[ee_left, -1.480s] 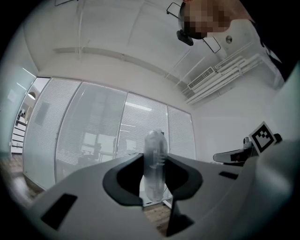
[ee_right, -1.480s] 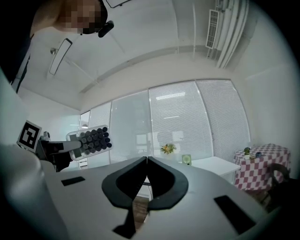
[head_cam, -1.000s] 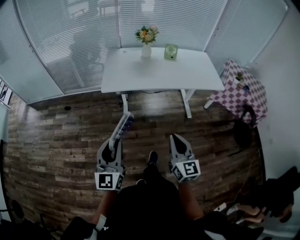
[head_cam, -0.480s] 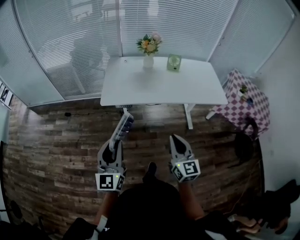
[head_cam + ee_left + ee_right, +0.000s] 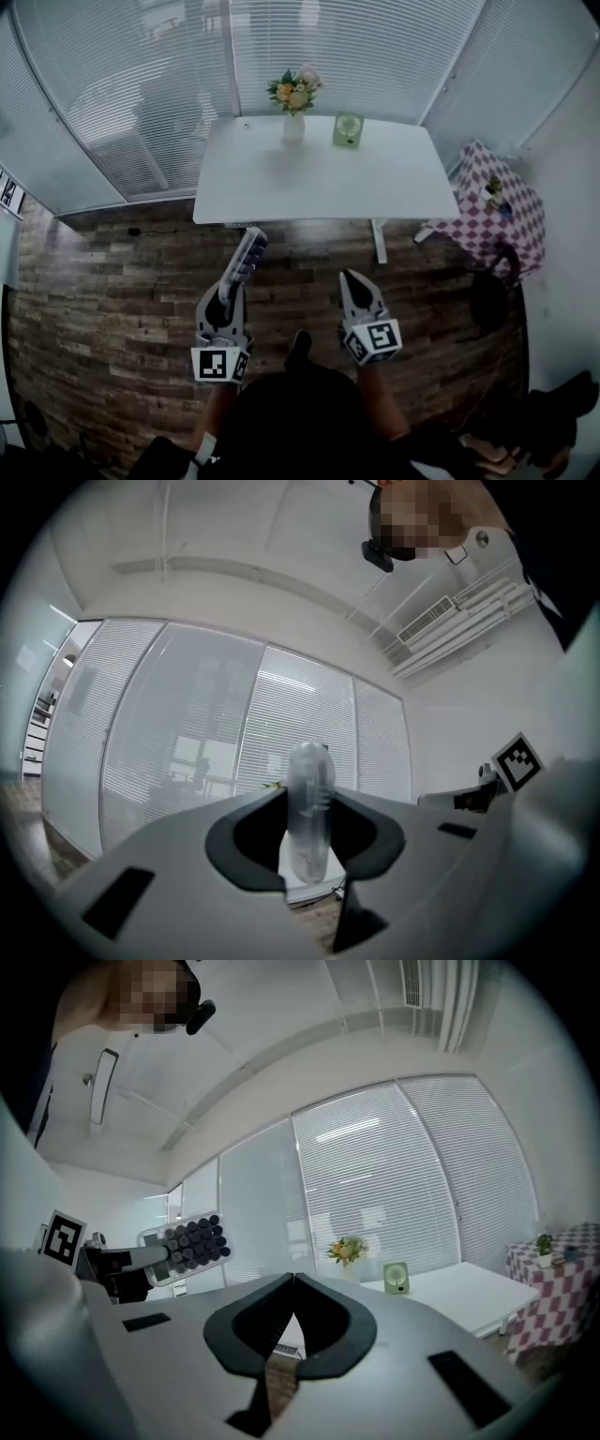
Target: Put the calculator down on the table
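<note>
A white vase holding flowers stands at the table's far edge. My left gripper clamps the calculator by its near end, above the floor, short of the table's near edge. Its long axis points at the table, keys facing right. My right gripper is closed on nothing.

Soft window daylight, fisheye-warped edges

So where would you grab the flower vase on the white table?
Probably the white vase body, below the flowers, coming in level from the front. It stands upright and narrow, and the blooms cover its top, so jaws from above would likely crush them.
</note>
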